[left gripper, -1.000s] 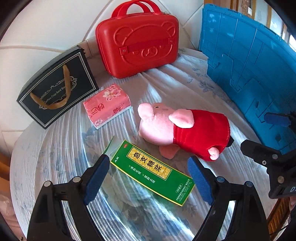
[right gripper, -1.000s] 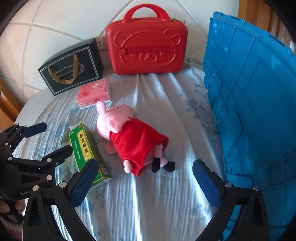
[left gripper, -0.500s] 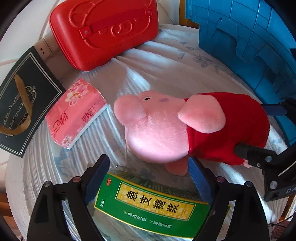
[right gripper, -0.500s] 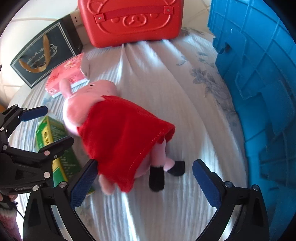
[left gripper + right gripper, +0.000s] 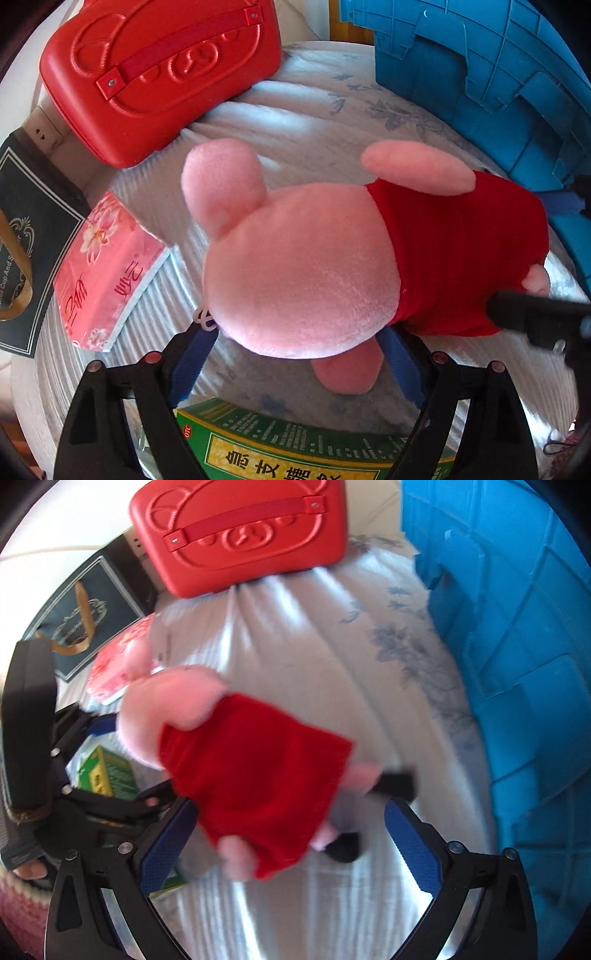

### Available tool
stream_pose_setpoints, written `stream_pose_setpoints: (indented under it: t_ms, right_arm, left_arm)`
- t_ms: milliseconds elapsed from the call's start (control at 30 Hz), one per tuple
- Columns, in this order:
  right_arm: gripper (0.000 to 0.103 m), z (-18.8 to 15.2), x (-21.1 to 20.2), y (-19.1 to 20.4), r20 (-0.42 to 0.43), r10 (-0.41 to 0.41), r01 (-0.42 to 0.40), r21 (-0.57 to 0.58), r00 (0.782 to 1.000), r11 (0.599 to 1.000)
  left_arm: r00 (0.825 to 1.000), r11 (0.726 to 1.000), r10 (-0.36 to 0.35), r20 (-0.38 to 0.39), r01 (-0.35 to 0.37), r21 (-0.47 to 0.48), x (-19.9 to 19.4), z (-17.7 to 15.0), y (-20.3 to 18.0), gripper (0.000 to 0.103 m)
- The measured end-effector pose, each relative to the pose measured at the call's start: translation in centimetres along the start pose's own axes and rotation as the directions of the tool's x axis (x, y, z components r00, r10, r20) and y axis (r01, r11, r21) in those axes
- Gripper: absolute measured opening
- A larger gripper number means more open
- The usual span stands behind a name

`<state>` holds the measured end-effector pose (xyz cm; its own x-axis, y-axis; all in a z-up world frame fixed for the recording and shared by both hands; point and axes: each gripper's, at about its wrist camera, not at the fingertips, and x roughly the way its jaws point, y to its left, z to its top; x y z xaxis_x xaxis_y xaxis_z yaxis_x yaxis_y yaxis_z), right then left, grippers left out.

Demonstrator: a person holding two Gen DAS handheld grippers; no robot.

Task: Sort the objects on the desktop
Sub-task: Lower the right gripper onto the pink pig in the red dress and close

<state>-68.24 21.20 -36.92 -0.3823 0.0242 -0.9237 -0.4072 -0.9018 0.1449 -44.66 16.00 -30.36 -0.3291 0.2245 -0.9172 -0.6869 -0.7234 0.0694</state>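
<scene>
Nearest the left wrist camera, the left tool (image 5: 295, 354) has its blue pads spread apart on either side of the pink head of the plush pig (image 5: 306, 273), which fills the space between them; whether the pads press on the plush cannot be told. Under this tool lies a green medicine box (image 5: 295, 450) with yellow label, flat on the bench (image 5: 295, 110), which is covered with a pale floral cloth. In the right wrist view the right tool (image 5: 288, 834) also stands apart, its pads either side of the pig's red dress and legs, clear of the fabric on the right side. The pig lies on its side on the cloth, head toward the left tool, black shoes toward the right. Just left of the pig rests a pink tissue pack (image 5: 107, 273), and beyond it a dark gift bag (image 5: 26, 236) with a gold ribbon handle. Farther back a red bear-embossed case (image 5: 159, 70) stands against the wall. A blue plastic crate (image 5: 517, 664) rises along the right edge.
</scene>
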Motion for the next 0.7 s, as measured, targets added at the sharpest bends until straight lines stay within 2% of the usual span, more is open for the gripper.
stream_pose_setpoints:
  t_ms: [267, 400, 467, 567, 700]
  right_arm:
    - [0.103, 0.3, 2.6, 0.8, -0.025, 0.028, -0.028, 0.018, 0.999, 0.999]
    - [0.103, 0.9, 3.1, 0.9, 0.0, 0.044, -0.044, -0.005, 0.999, 0.999]
    - [0.087, 1.1, 3.3, 1.3, 0.016, 0.05, -0.049, -0.027, 0.999, 0.998]
    - [0.081, 1.3, 2.9, 2.1, 0.035, 0.017, -0.014, -0.085, 0.999, 0.996]
    - [0.08, 1.3, 1.9, 2.4, 0.058, 0.021, -0.014, -0.12, 0.998, 0.993]
  left_arm:
    - [1.0, 1.0, -0.02, 0.005, 0.02, 0.0, 0.8, -0.1, 0.5, 0.087]
    - [0.999, 1.0, 0.006, 0.043, -0.007, 0.015, 0.6, 0.0, 0.1, 0.086]
    - [0.998, 1.0, 0.017, 0.063, -0.018, 0.016, 0.5, 0.0, -0.1, 0.081]
    - [0.997, 1.0, 0.018, 0.069, -0.018, -0.005, 0.4, -0.1, 0.1, 0.078]
    - [0.994, 0.999, 0.027, 0.105, -0.025, -0.02, -0.7, -0.3, 0.2, 0.076]
